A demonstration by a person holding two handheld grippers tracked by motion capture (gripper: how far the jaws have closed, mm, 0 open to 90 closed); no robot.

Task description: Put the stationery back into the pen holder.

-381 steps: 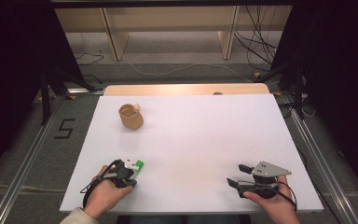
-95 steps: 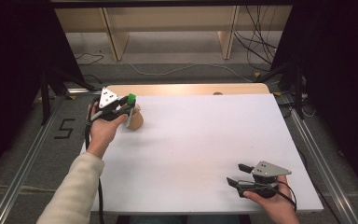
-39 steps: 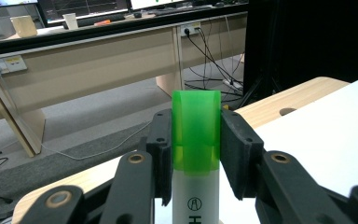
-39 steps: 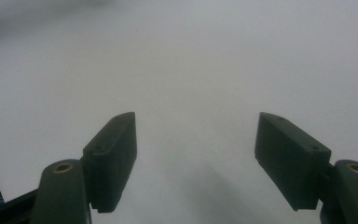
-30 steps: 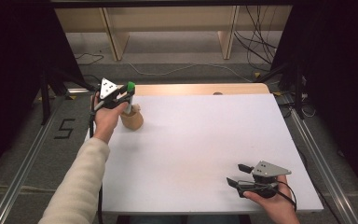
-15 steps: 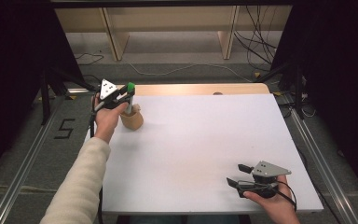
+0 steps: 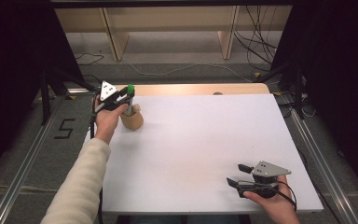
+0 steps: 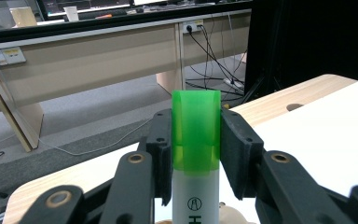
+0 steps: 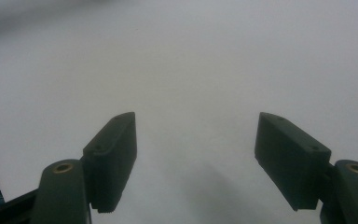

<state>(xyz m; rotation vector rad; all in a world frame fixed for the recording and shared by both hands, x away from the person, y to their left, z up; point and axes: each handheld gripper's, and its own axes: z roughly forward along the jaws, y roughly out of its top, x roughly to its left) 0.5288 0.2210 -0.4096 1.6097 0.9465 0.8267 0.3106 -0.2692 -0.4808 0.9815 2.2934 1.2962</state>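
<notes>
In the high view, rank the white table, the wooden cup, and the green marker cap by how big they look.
Largest to smallest:
1. white table
2. wooden cup
3. green marker cap, held upright above the cup by the left gripper; it sits higher, slightly nearer the camera, yet plainly smallest.

counter (image 7: 200, 140): white top, pale wood strip along far edge | floor (image 7: 177, 51): grey, loose cables (image 7: 256, 42) trailing at right | wooden bench (image 7: 168, 18) beyond the counter, on pale legs | sides: black curtains (image 7: 335, 70) | metal rails (image 7: 23, 163) flank the counter | floor mark "5" (image 7: 65, 128) at left | light: even, dim
</notes>
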